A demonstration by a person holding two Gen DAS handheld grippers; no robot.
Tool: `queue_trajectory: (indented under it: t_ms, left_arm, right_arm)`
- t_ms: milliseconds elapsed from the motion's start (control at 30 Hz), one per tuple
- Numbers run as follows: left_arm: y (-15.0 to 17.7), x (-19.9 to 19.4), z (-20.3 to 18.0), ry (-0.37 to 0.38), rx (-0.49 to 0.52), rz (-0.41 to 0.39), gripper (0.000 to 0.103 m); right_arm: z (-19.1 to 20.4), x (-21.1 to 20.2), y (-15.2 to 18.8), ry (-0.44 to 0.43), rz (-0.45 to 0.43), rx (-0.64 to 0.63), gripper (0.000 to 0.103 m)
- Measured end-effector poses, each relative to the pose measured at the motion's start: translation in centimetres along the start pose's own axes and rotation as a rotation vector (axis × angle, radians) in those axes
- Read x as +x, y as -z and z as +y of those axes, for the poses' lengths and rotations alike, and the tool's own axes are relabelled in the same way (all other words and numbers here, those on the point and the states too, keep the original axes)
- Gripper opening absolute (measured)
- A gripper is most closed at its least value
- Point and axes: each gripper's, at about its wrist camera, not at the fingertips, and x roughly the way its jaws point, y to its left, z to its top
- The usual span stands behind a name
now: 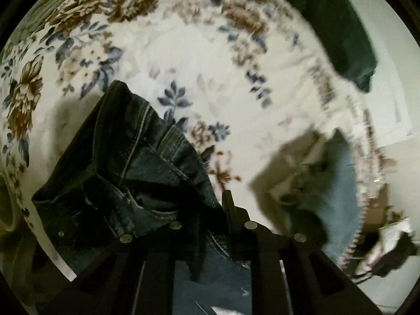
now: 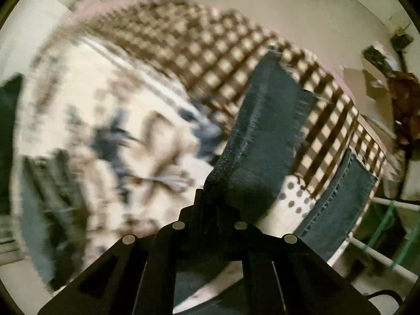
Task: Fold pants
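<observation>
The dark blue jeans [image 1: 126, 173] are hanging bunched in the air above the floral bedspread [image 1: 183, 60], with the waistband end, its pocket stitching and a rivet showing in the left wrist view, and the fabric is throwing a shadow on the cover to its left. The left gripper [image 1: 210, 215] is clamping this denim, its jaws closed together on a thick fold that is spilling over both sides of the fingers. In the right wrist view the leg end of the jeans [image 2: 265, 131] is rising away from the camera, its frayed hem pointing toward the upper right, while the second leg [image 2: 338, 199] is lying lower right with its hem draping near the bed's edge. The right gripper [image 2: 210, 204] is pinching the near leg, its jaws pressed shut on the cloth. Beneath the legs a brown checked blanket [image 2: 210, 57] is covering the far part of the bed, and both it and the bedspread are looking smeared by blur. A dark green garment [image 1: 338, 29] is lying at the upper right of the left view, well apart from the jeans, and a pale blue garment [image 1: 333, 191] is lying at the bed's right edge.
</observation>
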Motion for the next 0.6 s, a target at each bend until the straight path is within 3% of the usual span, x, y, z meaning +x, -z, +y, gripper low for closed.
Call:
queue_trajectory:
  t_ms: [100, 200, 300, 433, 600]
  left_arm:
    - [1.1, -2.6, 1.2, 0.089, -0.010, -0.023, 0.012]
    - [3.2, -3.8, 4.8, 0.113, 0.000, -0.017, 0.011]
    - [5.3, -2.9, 8.7, 0.084, 0.014, 0.009, 0.007]
    - [8.8, 0.1, 15.5, -0.007, 0.030, 0.045, 0.007]
    - [11.4, 3.2, 21.8, -0.081, -0.052, 0.098, 0.006]
  right_arm:
    - [-1.8, -4.5, 1.9, -0.088, -0.090, -0.010, 0.007]
    - [-4.5, -6.9, 4.1, -0.103, -0.139, -0.021, 0.007]
    - [-8.8, -6.5, 6.7, -0.072, -0.140, -0.003, 0.007]
    - [-15.9, -2.9, 10.4, -0.001, -0.078, 0.073, 0.006]
    - [-21.8, 1.1, 13.9, 0.069, -0.015, 0.117, 0.006]
